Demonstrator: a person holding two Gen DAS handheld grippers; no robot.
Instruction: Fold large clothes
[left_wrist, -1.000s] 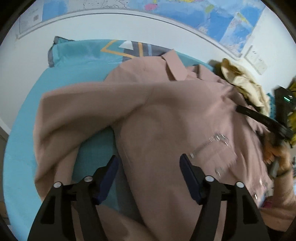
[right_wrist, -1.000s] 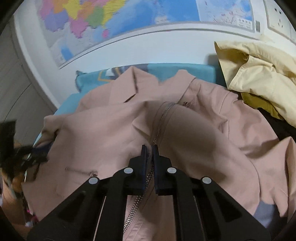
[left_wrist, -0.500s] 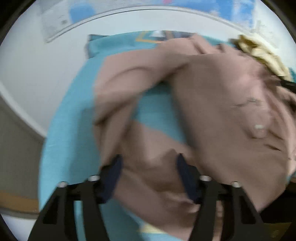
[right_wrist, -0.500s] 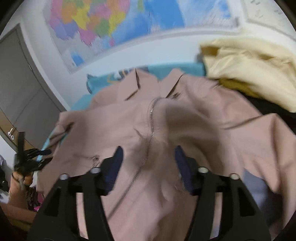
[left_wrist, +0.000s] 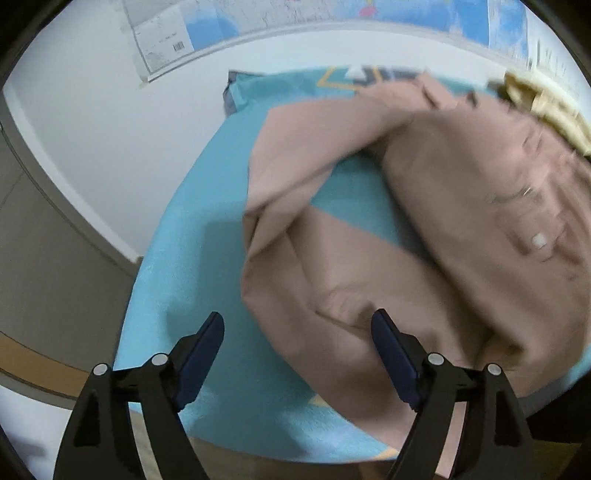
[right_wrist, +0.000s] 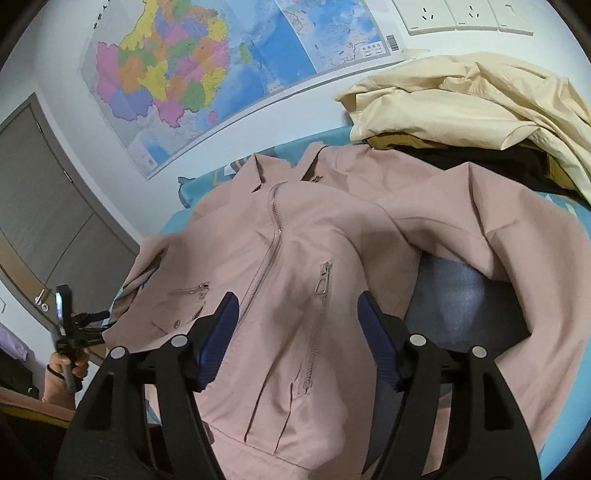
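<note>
Jacket beneath spread right tongs

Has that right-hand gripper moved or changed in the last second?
Yes. The right gripper, shut on the pink jacket before, is open now, and the wall map shows it tilted upward.

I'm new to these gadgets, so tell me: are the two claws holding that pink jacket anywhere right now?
No. The left gripper and right gripper both have their jaws open, hovering over the pink jacket; nothing is held.
</note>
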